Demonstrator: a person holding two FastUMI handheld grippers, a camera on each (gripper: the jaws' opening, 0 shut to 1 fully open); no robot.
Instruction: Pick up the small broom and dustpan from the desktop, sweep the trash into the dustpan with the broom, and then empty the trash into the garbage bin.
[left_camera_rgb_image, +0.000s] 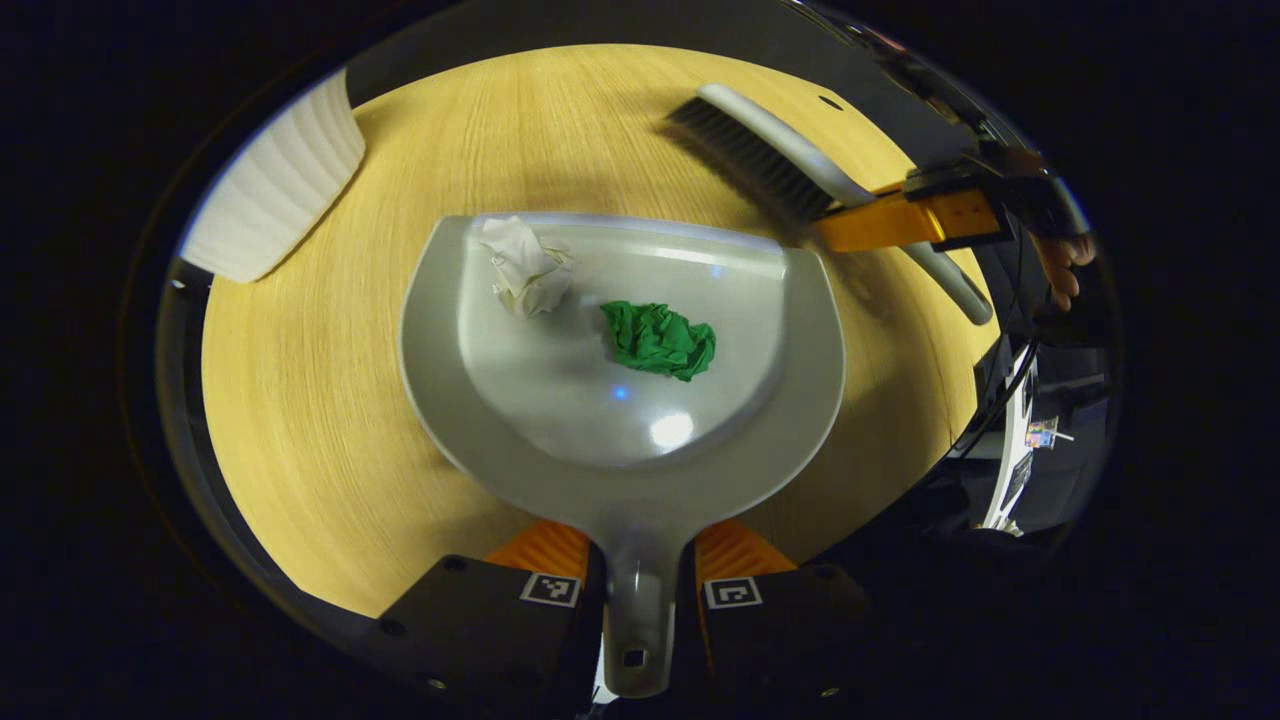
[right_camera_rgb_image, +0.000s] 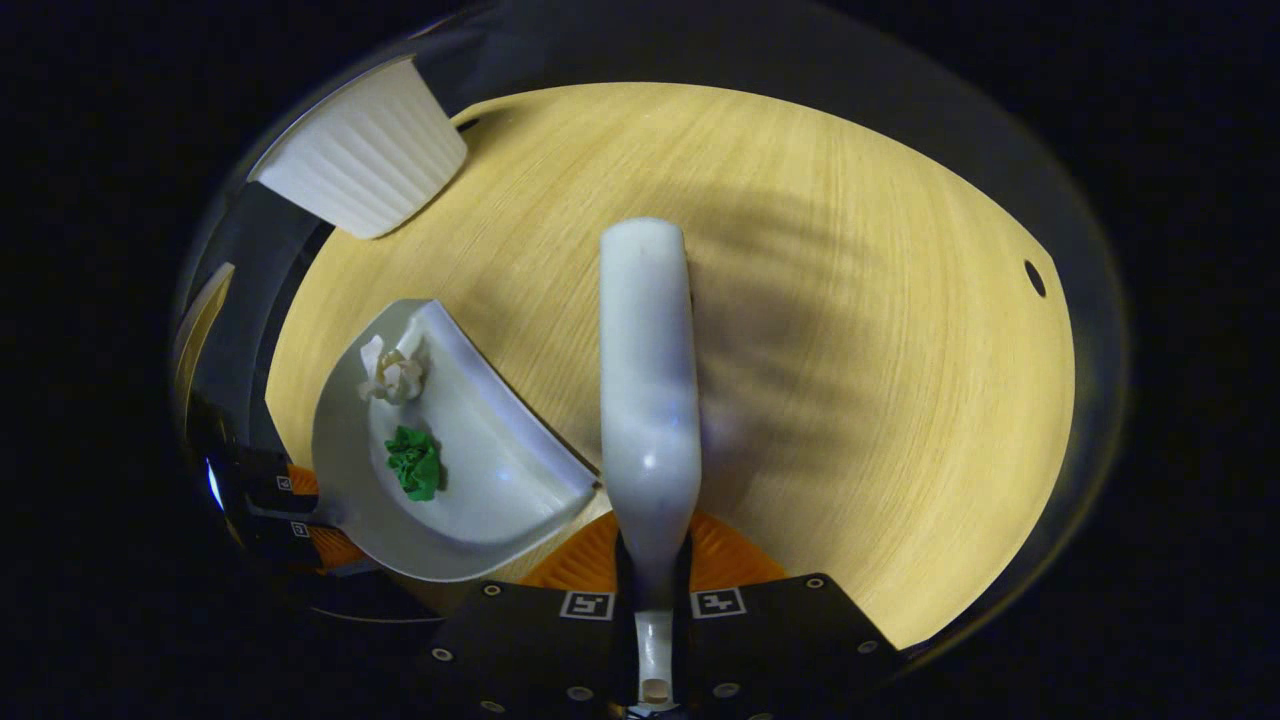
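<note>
- My left gripper (left_camera_rgb_image: 640, 585), at the bottom of the left gripper view, is closed on the handle of the grey dustpan (left_camera_rgb_image: 620, 400); both orange fingers press against the handle's sides.
- The dustpan extends forward from that grip over the wooden bench (left_camera_rgb_image: 300, 400); whether its front edge touches the bench I cannot tell.
- Inside the pan lie two pieces of trash: a green crumpled wad (left_camera_rgb_image: 660, 340) near the middle and a white crumpled wad (left_camera_rgb_image: 525, 268) nearer the front edge, to its left. The two are close but apart.
- My right gripper (right_camera_rgb_image: 652, 580), at the bottom of the right gripper view, is clamped on the handle of the small broom (right_camera_rgb_image: 648, 380), whose pale back runs straight ahead above the bench.
- In the left gripper view the broom's dark bristles (left_camera_rgb_image: 745, 160) show beyond the dustpan's right front corner, clear of the pan.
- Farthest off, at the bench's far left edge, stands the white ribbed garbage bin (left_camera_rgb_image: 275, 190), well apart from the dustpan and broom.
</note>
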